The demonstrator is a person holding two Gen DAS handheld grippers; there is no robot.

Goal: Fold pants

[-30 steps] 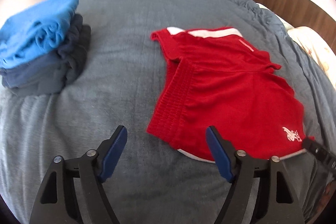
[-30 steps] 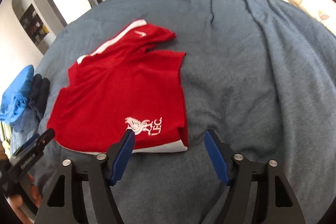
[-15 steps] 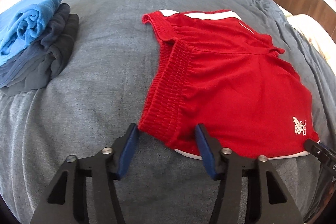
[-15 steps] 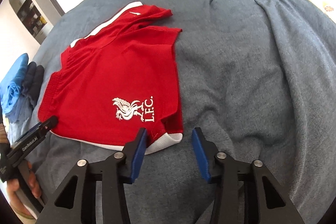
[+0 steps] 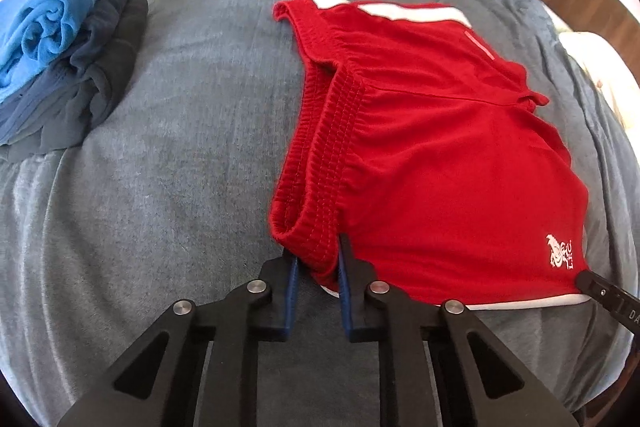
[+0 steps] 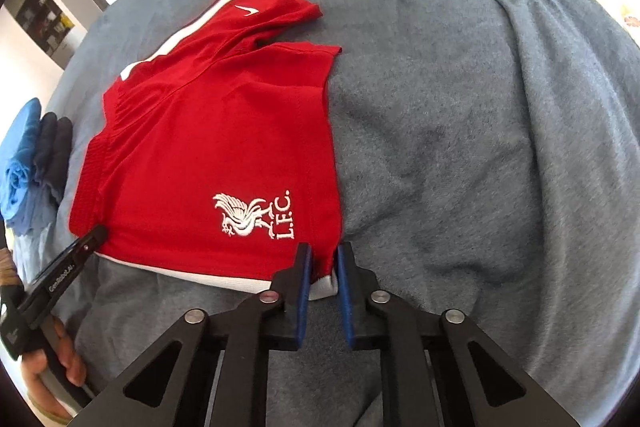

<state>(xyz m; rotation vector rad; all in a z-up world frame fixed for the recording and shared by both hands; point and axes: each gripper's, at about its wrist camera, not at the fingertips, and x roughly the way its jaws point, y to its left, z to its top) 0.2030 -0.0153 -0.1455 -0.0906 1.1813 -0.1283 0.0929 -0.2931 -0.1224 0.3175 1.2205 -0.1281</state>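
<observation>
A grey-blue fleece blanket (image 5: 192,131) is covering the bed and serving as the work surface. The red football shorts with white trim (image 5: 432,155) are lying flat on this blanket, right of centre in the left wrist view, with the ribbed elastic waistband (image 5: 320,163) facing left and the white crest with "L.F.C." lettering (image 6: 256,215) sitting near the hem corner. The left gripper (image 5: 316,267) is pinching the near corner of the waistband between its blue pads, jaws nearly closed on the fabric. The right gripper (image 6: 322,267) is clamping the near white-edged hem corner in the same manner. A stack of folded garments, bright blue on top of dark navy (image 5: 60,59), is resting on the blanket well apart from the shorts, to the left.
</observation>
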